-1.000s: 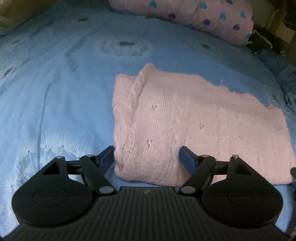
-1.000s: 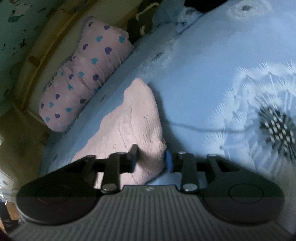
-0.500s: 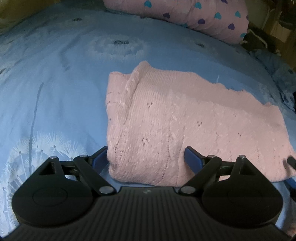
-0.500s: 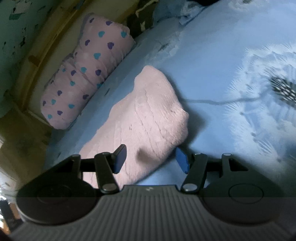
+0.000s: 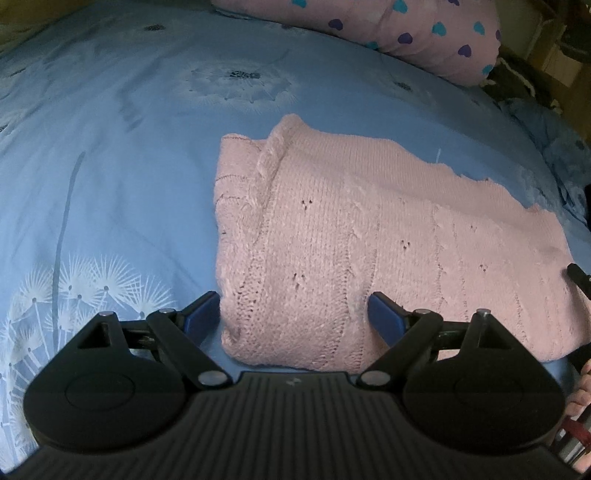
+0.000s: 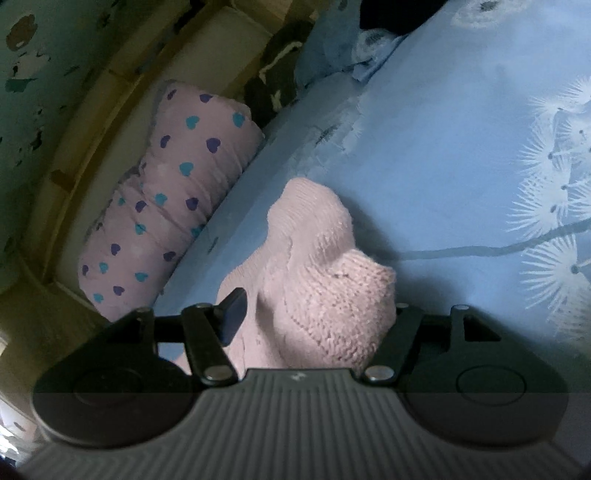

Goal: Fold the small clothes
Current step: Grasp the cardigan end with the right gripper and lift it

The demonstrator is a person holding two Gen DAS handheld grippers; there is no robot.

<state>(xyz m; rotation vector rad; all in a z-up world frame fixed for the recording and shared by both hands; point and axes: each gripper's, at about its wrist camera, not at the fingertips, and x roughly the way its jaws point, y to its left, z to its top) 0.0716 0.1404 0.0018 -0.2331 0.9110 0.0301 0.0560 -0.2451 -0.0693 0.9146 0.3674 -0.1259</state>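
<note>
A pink cable-knit sweater lies folded into a long flat band on the blue dandelion-print bedsheet, a little way short of the heart-print pillow at the head of the bed. Its long axis runs across the left wrist view, from the stacked end at the left to the thinner end at the lower right, roughly parallel to the pillow. The cable ribs cross that axis.

The left gripper hangs over the near left corner with its jaws spread wide. The corner sits between the blue pads, yet neither pad presses on the knit, so it holds nothing. I judge it is placed there to take that corner for the next fold.

The right gripper works at the opposite end, low over the bed. Its jaws are opening, with a bunched hump of sweater between them. The one pad I can see stands clear of the wool; the other is hidden behind the hump. It looks like a release, leaving that end laid over itself. A dark fingertip shows at the right edge of the left wrist view, beside that end.
</note>
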